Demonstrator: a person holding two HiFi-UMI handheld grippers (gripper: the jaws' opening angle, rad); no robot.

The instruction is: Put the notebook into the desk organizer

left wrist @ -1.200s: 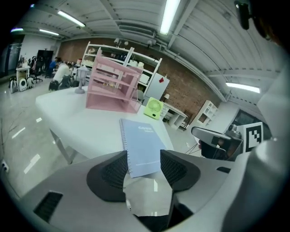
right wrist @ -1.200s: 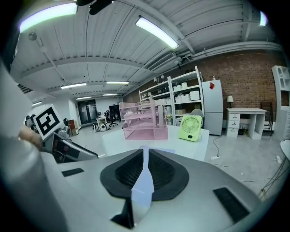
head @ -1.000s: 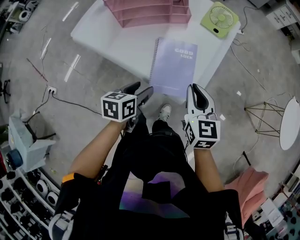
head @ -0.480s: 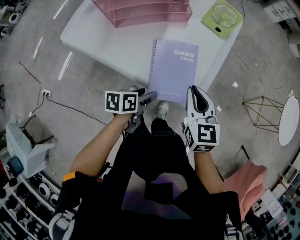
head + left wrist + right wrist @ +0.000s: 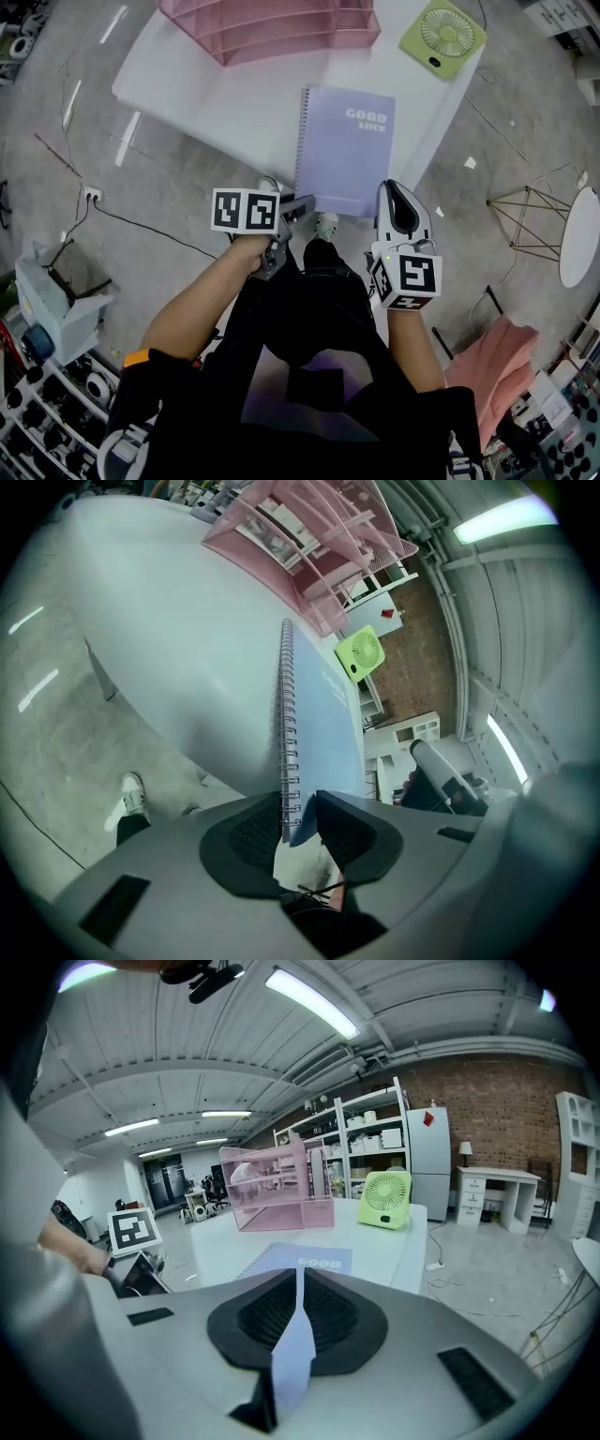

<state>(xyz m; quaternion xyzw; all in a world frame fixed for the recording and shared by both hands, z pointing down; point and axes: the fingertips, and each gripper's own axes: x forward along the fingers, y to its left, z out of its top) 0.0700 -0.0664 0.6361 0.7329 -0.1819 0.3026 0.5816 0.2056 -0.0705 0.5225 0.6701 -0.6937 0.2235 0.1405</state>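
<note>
Gripping the "GOOD LUCK" notebook [image 5: 344, 150], just closed — left fingers [image 5: 246, 841]; right fingers [image 5: 330, 1314] shut.

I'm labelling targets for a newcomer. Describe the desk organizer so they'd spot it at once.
On the white table, the desk organizer stands at the far edge, left of the green fan. It alone there is pink wire mesh in stacked tiers.

White table [image 5: 234, 103] at 12 o'clock, green fan [image 5: 442, 36] on its corner at 1 o'clock; socket [image 5: 91, 195] with black cable [image 5: 150, 230] on grey floor [image 5: 178, 178] at 9 o'clock; wire stand [image 5: 521, 217] at 3 o'clock, round white top [image 5: 579, 239] just beyond; pink cloth [image 5: 497, 375] at 4 o'clock
</note>
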